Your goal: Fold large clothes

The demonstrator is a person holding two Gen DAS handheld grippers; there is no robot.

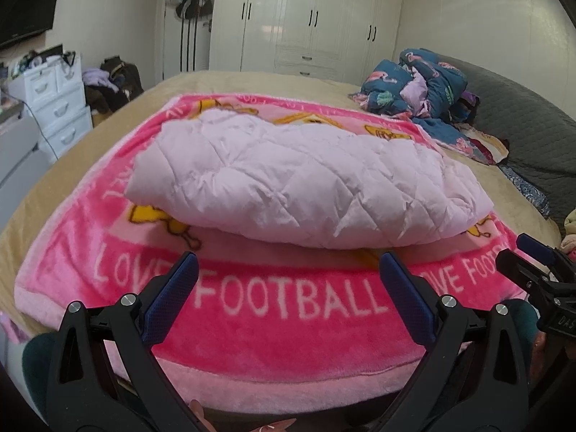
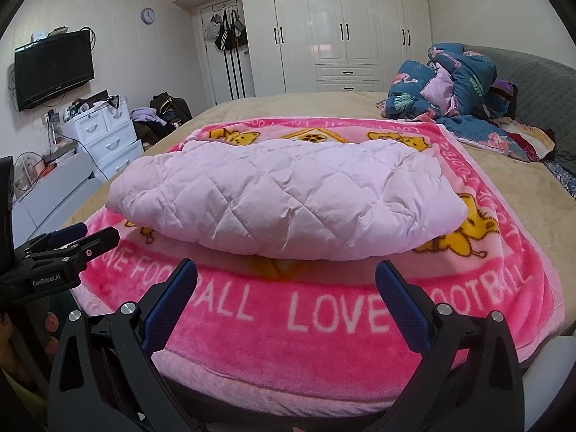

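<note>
Softly puffed, diamond-quilted pink garment (image 1: 298,183) — folded on fleecy blanket (image 1: 280,331).

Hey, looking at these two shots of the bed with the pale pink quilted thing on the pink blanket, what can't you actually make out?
- Pale pink quilted garment: folded over; sleeves, collar and underside hidden by its own top layer, both views.
- Pink blanket lettering: partly covered by the right claw fingers; the left claw does likewise.
- Blanket's centre print: under the garment.
- Wall clock: too small to read.
</note>
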